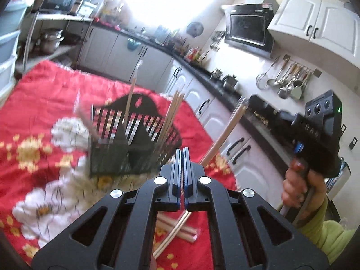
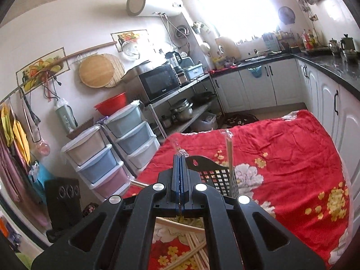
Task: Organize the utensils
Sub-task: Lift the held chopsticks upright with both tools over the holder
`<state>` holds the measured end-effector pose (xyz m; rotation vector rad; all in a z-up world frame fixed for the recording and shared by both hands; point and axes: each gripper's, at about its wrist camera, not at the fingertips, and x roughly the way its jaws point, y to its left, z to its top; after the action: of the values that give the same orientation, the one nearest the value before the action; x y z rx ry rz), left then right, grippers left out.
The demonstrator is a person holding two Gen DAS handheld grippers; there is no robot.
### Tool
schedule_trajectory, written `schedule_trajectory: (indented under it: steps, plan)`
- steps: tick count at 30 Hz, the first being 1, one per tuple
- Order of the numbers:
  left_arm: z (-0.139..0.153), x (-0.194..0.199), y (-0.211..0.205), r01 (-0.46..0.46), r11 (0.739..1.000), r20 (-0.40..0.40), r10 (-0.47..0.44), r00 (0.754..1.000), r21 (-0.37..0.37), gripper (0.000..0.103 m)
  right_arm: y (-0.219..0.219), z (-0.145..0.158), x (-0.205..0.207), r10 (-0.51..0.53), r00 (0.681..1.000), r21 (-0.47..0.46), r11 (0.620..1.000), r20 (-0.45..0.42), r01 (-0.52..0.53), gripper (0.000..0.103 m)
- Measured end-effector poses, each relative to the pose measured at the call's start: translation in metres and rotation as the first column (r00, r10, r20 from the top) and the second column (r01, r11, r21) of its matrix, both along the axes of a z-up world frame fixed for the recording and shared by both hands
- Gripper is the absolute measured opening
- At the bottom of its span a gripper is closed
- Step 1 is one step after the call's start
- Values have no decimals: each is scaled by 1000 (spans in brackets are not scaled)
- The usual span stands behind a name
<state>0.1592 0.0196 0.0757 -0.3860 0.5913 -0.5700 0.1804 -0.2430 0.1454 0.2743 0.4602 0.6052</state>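
Left wrist view: a black slotted utensil basket (image 1: 135, 139) stands on the desk's red flowered cloth (image 1: 45, 94), with wooden chopsticks (image 1: 171, 117) upright in its right compartment and a single wrapped stick (image 1: 131, 94) upright farther back. More loose chopsticks (image 1: 177, 229) lie crossed on the cloth below the left tongs (image 1: 182, 155), whose jaws are pressed together; a pair of chopsticks (image 1: 222, 135) slants up just beside them, and I cannot tell whether they grip it. To the right, a hand (image 1: 299, 184) grips the handle of the other tool. Right wrist view: the right tongs (image 2: 180, 164) are closed on a clear plastic wrapper (image 2: 180, 151), with the basket (image 2: 216, 173) just beyond them. White kitchen cabinets (image 1: 157, 65) stand behind the desk.
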Motion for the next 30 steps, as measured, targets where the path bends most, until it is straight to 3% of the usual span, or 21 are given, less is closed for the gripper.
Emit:
schedule_trajectory:
  steps: [9, 14, 19, 25, 26, 29, 30]
  plan:
    - [53, 14, -6, -5, 1000, 105, 4, 994, 5, 0, 6, 23, 7, 6, 998, -3, 1000, 56, -6, 1]
    - [68, 21, -12, -4, 1000, 128, 2, 992, 13, 0, 8, 26, 17, 1, 998, -16, 1000, 59, 0, 1]
    - [80, 34, -14, -20, 999, 142, 16, 990, 28, 0, 13, -3, 36, 40, 999, -63, 997, -36, -43, 1]
    - [89, 45, -13, -35, 999, 144, 30, 989, 30, 0, 24, -56, 40, 61, 990, -190, 978, -125, -84, 2]
    - [91, 46, -13, -35, 999, 145, 30, 989, 31, 0, 27, -62, 39, 65, 989, -205, 975, -132, -91, 5]
    - [96, 49, -12, -41, 999, 153, 35, 988, 32, 0, 38, -85, 35, 72, 988, -280, 954, -139, -109, 31]
    - [98, 50, -11, -45, 998, 156, 39, 987, 34, 0, 42, -94, 32, 77, 988, -304, 946, -133, -114, 34]
